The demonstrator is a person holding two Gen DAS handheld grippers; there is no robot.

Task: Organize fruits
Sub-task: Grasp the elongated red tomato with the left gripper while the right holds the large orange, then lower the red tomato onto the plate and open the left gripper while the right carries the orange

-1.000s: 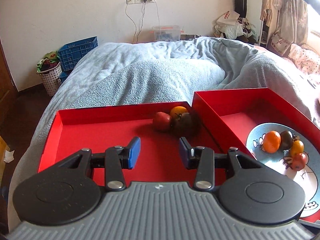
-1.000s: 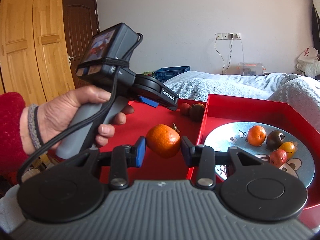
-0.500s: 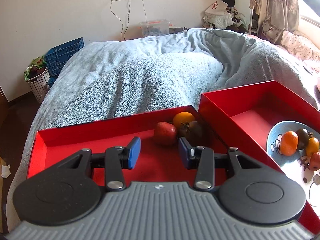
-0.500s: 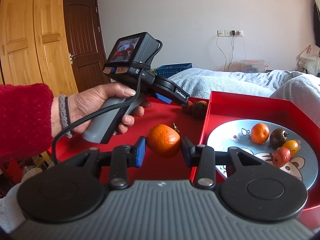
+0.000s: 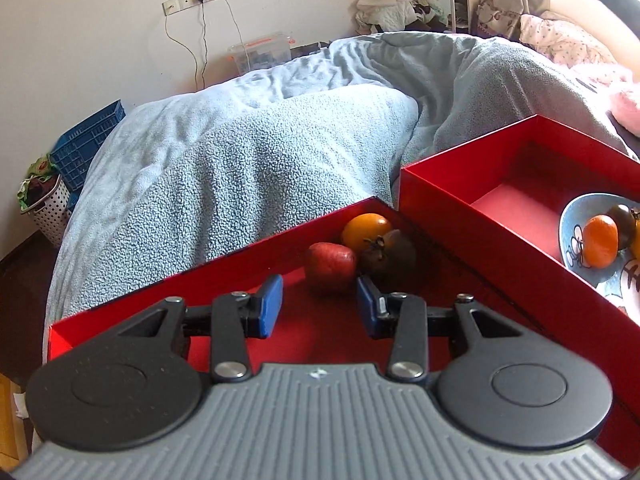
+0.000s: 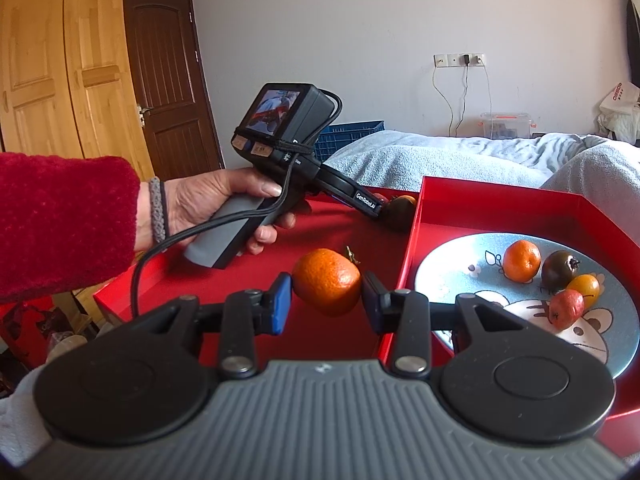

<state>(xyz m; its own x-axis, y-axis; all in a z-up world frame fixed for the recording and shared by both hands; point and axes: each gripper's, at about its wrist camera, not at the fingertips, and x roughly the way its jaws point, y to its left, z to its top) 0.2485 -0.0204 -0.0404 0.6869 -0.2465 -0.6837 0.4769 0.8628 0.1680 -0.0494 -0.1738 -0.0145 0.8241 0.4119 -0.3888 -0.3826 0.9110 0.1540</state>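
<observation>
We have two red trays on the bed, side by side, and the split between them looks like the sorting itself: the left tray [image 5: 224, 280] keeps the loose fruit, the right tray [image 6: 496, 208] carries a plate [image 6: 460, 264] where the sorted pieces gather. Our right tongs [image 6: 326, 302] pinch a mandarin [image 6: 326, 282] from both sides, pads pressing its flanks, and hold it in the air over the left tray just beside the wall of the right one; we judge it is kept lifted there so it can cross that wall and join the plate. On the plate a second mandarin [image 6: 521, 261], a dark tomato [image 6: 560, 270], a yellow one [image 6: 584, 286] and a red fruit [image 6: 567, 308] sit bunched toward the far right edge, which leaves the near side free for a new piece. Our left tongs [image 5: 319, 306] stand spread with nothing between them, aimed down at the far right corner of the left tray, where a red fruit [image 5: 330, 266], a dark one [image 5: 390, 254] and a yellow one [image 5: 366, 232] crowd against the walls. The red fruit lies nearest and lined up with the gap, so we take it for the next pick. The three touch each other, so closing could nudge the neighbours.
</observation>
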